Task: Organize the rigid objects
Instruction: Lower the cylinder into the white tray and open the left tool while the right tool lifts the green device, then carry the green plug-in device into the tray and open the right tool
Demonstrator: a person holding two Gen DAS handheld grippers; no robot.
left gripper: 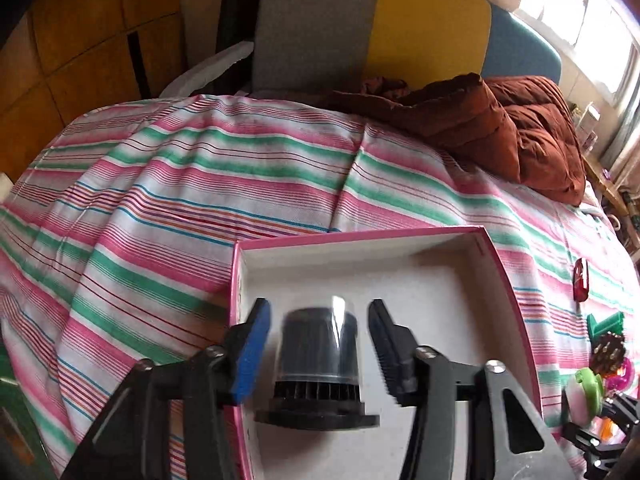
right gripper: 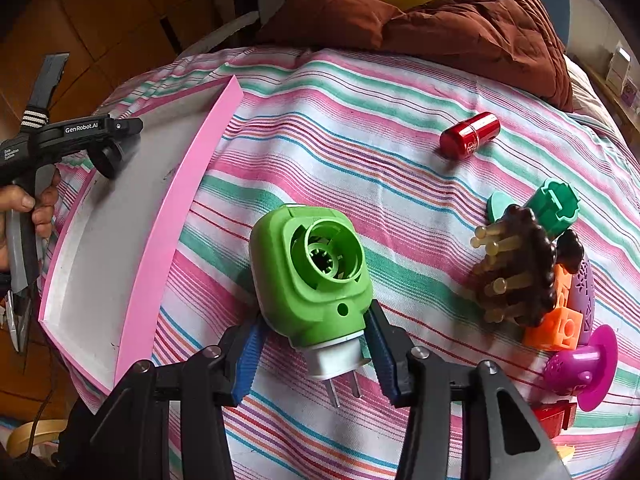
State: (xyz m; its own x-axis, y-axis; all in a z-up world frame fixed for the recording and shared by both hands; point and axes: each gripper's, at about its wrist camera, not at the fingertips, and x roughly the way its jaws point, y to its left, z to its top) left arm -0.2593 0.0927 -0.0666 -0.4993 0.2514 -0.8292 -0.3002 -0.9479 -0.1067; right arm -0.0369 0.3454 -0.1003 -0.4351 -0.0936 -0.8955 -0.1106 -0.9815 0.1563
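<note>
One black canister (left gripper: 319, 354) in pink box (left gripper: 516, 292)

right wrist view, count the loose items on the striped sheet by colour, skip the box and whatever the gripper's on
red: 2, the capsule and a block
green: 1, the mould
teal: 1, a disc
brown: 1, the peg brush
orange: 1, the cube
purple: 2, a cup and a patterned piece
total: 8

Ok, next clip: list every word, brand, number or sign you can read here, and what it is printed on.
"GenRobot.AI": white print on the black body of the left gripper, seen from the right wrist view.
Small white print on that gripper's rear housing: too small to read.
Emblem on the red cylinder: too small to read.
No readable text on the pink box or green plug-in device.
</note>
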